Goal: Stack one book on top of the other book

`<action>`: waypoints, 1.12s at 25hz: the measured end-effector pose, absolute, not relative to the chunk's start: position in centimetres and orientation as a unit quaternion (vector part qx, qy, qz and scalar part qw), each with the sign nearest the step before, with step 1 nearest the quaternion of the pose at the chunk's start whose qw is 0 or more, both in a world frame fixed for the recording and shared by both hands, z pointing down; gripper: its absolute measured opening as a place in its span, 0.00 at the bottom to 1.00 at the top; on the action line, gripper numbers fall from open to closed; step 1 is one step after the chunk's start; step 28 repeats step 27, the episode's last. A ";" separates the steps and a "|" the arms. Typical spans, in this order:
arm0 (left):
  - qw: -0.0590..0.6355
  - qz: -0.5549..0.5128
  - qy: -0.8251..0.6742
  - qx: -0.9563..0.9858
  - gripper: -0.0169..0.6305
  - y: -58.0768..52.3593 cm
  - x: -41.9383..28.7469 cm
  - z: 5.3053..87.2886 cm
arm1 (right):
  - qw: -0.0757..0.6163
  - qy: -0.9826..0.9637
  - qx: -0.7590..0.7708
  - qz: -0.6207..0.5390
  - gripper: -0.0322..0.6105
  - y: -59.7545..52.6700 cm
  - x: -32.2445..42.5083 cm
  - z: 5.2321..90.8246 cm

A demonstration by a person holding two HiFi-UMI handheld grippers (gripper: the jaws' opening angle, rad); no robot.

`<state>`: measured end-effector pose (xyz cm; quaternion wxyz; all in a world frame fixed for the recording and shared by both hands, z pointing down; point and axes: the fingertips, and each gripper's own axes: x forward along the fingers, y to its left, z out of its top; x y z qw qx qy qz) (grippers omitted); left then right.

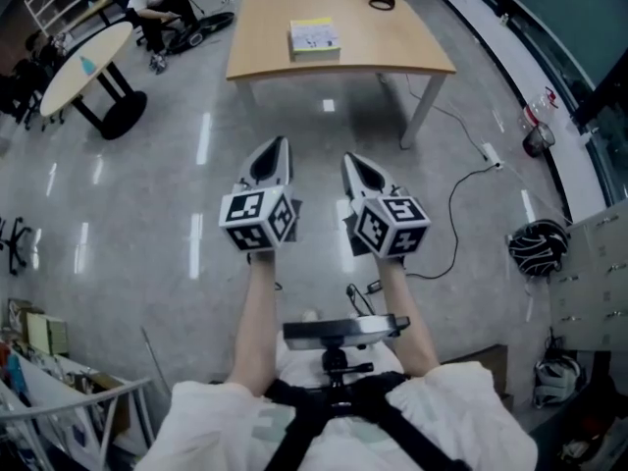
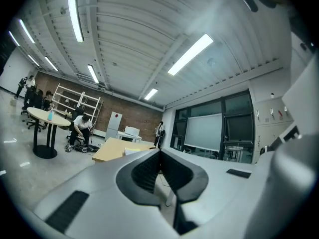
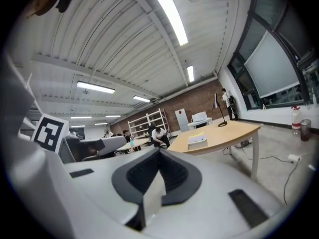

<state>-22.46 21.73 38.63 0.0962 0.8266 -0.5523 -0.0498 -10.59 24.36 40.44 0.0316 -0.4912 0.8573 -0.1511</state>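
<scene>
Fingers [image 1: 267,165] of my left gripper [image 1: 282,142] and right gripper [image 1: 348,158] are clenched shut, empty. The books [image 1: 314,37] lie on the table [image 1: 392,47], well ahead.

1. The polished grey floor [image 1: 147,165] is glossy and mirrors the ceiling lights in pale streaks.
2. The tan wooden table [image 1: 392,37] has a smooth, matt top.
3. The pale paper books [image 1: 314,39] look matt.
4. The left gripper [image 1: 280,145] and right gripper [image 1: 350,160] have smooth, matt grey plastic shells, and their dark inner pads [image 2: 144,171] are ribbed.
5. The person's white cloth shirt [image 1: 461,400] is soft and creased.
</scene>
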 end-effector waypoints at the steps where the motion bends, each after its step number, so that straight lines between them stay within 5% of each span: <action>1: 0.094 -0.053 -0.555 0.825 0.04 21.8 -22.0 38.5 | 0.030 0.858 -0.490 -0.151 0.04 24.5 -10.0 40.4; 28: 0.083 -0.020 -0.571 0.817 0.04 24.5 -13.5 40.2 | 0.020 0.874 -0.467 -0.134 0.04 26.9 -2.6 40.1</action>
